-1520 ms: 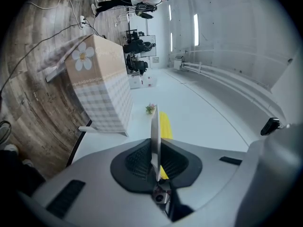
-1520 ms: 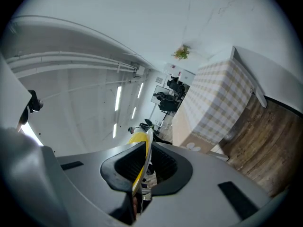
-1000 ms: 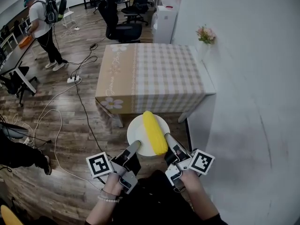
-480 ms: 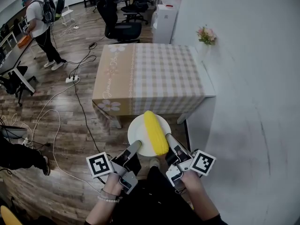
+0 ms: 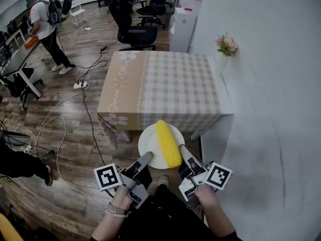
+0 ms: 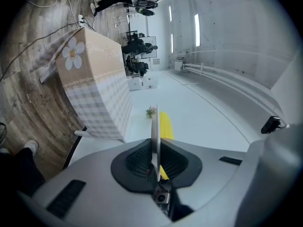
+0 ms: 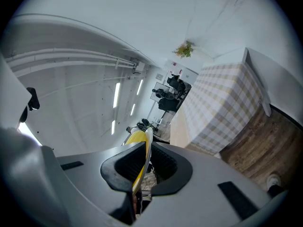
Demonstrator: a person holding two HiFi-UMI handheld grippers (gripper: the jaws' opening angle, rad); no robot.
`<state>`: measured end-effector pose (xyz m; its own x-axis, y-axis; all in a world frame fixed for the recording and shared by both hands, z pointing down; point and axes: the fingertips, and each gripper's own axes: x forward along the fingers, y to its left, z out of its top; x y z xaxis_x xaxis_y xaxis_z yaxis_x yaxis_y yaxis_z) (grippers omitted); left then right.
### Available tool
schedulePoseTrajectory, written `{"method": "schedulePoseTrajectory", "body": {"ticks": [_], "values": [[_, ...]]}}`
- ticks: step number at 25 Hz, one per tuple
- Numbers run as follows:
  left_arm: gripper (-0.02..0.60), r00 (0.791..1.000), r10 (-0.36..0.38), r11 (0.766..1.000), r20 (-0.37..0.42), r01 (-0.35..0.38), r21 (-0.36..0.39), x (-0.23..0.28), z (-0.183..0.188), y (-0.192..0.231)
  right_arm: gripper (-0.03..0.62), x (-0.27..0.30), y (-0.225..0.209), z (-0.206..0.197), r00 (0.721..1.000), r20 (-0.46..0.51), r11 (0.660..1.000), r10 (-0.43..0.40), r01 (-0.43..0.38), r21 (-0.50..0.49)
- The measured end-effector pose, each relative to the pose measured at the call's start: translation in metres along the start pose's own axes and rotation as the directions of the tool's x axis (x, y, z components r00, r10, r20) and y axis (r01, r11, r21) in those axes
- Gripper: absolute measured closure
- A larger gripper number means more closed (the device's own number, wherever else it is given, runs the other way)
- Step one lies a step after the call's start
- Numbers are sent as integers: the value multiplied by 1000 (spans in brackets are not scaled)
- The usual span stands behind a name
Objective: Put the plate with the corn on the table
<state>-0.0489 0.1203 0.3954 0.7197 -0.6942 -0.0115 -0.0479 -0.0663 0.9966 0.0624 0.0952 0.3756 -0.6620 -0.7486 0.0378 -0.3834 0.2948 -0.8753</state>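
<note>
Plate [image 5: 150, 143] and corn [image 5: 167, 143] had neared the table [image 5: 165, 84]. Left gripper [image 5: 146, 157] and right gripper [image 5: 181, 148] pinched its stiff rim; corn could roll.

One plate [image 5: 148, 143], one corn [image 5: 167, 143], one table [image 5: 165, 87], one bunch of flowers [image 5: 226, 45]. Two grippers: left gripper [image 5: 146, 157], right gripper [image 5: 182, 149]. One standing person [image 5: 42, 21]; at least two chairs [image 5: 131, 31] beyond the table's far edge.

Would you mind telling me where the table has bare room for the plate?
The checked table looks bare all over; flowers stand only by its far right corner, against the wall. Left of it, cables crowd the floor.
</note>
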Motion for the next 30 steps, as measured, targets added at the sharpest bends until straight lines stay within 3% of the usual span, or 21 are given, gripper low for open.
{"method": "schedulePoseTrajectory", "body": {"ticks": [15,30], "values": [[541,997,-1,1000,78,1,-5,77,20,-3,533,28,-28,77,998,-32,999,50,-50,-1],[541,993,-13,1000,121,12,13,126,33,0,533,47,-54,118,994,-64,996,85,-86,-3]]}}
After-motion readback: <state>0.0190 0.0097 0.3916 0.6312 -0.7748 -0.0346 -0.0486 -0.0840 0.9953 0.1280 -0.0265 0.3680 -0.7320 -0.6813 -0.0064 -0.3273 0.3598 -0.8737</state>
